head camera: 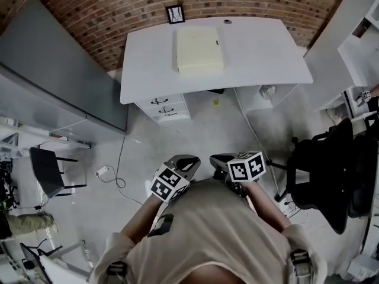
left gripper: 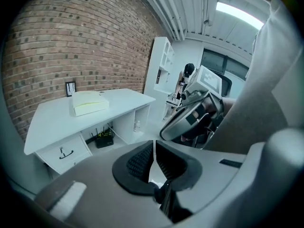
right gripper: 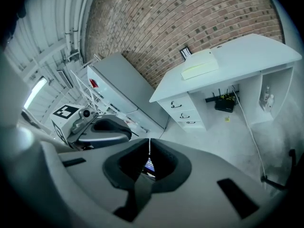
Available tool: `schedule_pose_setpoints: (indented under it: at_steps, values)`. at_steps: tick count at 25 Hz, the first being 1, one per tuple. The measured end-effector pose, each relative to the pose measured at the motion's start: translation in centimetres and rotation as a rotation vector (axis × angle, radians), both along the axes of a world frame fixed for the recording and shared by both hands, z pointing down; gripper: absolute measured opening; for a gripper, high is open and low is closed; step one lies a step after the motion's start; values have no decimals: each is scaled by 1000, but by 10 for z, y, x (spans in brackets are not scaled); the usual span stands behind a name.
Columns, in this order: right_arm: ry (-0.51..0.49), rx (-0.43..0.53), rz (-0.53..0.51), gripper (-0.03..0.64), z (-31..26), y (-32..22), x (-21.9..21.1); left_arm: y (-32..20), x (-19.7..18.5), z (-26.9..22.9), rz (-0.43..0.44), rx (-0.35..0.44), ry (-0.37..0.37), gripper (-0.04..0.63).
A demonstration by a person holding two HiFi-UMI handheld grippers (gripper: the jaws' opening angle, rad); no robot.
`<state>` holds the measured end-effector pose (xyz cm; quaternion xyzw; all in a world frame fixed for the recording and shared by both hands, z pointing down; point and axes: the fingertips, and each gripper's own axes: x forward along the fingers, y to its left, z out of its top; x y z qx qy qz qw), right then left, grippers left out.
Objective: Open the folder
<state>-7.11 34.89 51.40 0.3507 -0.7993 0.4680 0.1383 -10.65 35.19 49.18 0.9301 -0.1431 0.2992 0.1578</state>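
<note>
Folder (head camera: 200,50) well beyond left tool (head camera: 187,160)

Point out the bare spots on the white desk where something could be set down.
Widest free patch: the desk right of the folder, out to its right edge. A narrower strip lies between the folder and the left edge, another along the front edge. Tightest: behind the folder, by the small black frame.

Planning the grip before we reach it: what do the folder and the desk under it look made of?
Folder: pale yellow and matte, with no glare, a thick block with soft rounded edges. It is likely card or dull plastic, but it is too far away to tell which. Desk: plain white, smooth and even, with no visible grain. It is probably laminated or painted board.
</note>
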Motion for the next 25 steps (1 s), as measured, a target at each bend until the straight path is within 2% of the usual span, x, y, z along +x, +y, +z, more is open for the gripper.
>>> schedule_pose_setpoints:
  at_steps: [6, 12, 17, 25]
  values:
    - [-35, -12, -31, 6, 3, -10, 18, -8, 20, 1, -31, -19, -16, 16]
    - [-78, 34, -44, 6, -2, -17, 43, -13, 50, 4, -27, -28, -35, 16]
    - [-107, -2, -4, 6, 5, -21, 74, -19, 81, 3, 13, 21, -54, 16]
    - [-133, -40, -3, 6, 10, -24, 94, -18, 103, 6, 13, -19, -78, 17]
